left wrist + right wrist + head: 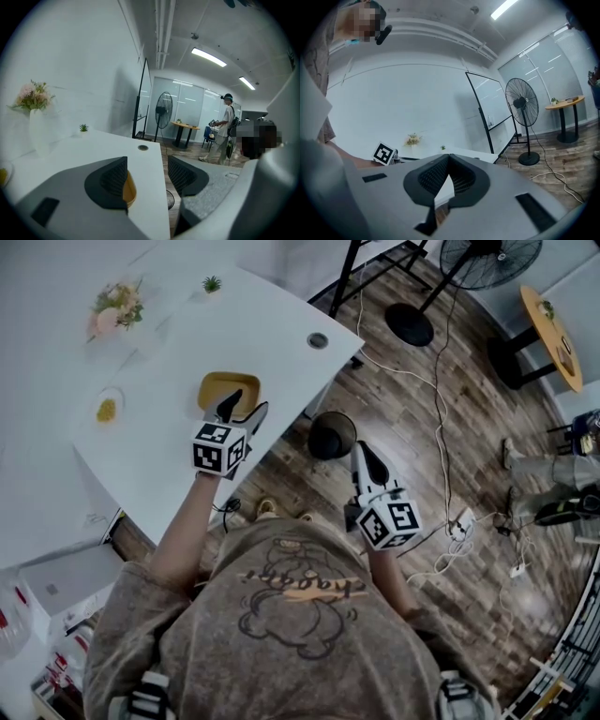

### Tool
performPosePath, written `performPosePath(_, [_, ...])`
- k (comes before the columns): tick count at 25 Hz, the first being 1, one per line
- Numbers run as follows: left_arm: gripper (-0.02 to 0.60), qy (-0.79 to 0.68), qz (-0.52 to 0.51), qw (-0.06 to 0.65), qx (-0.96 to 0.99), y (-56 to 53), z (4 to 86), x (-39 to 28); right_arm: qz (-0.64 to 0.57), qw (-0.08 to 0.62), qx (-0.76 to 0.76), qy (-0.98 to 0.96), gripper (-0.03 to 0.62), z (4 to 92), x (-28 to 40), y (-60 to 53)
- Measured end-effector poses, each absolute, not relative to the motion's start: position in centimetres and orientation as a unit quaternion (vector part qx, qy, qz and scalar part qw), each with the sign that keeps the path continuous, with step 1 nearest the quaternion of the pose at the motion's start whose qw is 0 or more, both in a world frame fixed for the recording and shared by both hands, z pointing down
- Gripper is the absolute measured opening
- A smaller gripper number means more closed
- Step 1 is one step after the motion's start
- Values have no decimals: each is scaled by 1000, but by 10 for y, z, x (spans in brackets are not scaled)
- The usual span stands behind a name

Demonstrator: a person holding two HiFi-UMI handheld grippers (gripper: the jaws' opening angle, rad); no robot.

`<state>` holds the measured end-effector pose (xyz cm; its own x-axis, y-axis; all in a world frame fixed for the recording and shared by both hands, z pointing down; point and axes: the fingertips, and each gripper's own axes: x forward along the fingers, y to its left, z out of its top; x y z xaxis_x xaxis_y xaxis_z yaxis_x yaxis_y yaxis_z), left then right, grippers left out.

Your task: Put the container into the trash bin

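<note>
White table (169,446) over wood-plank floor (469,409), seen from the head view. Left gripper (248,404) spread wide at the table's edge, yellow container (220,385) just ahead of its tips, contact unclear. Black trash bin (332,435) on the floor between both grippers. Right gripper (367,454) just beside the bin.

Left gripper view: gap empty, container peeking out behind the left jaw.

Right gripper view: jaws pressed together on nothing, standing fan (522,105) well ahead.

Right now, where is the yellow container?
In the head view, the yellow container sits on the white table near its right edge, just ahead of the open left hand-held gripper.
</note>
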<state>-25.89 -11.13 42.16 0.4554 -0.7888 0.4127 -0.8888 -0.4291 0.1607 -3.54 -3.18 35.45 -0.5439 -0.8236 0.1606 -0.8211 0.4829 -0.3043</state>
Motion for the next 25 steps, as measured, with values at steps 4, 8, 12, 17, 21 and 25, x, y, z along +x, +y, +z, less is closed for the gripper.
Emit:
performPosePath(4, [253, -497, 169, 193, 829, -119, 449, -259, -175, -1, -483, 858, -6, 356, -30, -33])
performPosePath(8, [253, -486, 201, 211, 824, -122, 475, -255, -177, -2, -492, 853, -8, 359, -20, -34])
performPosePath(12, [253, -473, 236, 224, 819, -124, 499, -250, -179, -1, -502, 846, -6, 361, -10, -35])
performPosePath(17, [252, -466, 267, 231, 811, -128, 519, -247, -183, 3, -515, 837, -6, 364, 0, -35])
performPosePath(21, [252, -459, 289, 243, 804, -128, 532, -245, -185, 3, -525, 831, -8, 366, 8, -33])
performPosePath(25, [241, -456, 307, 241, 800, -128, 539, -245, -186, 7, -531, 826, -8, 368, 13, -33])
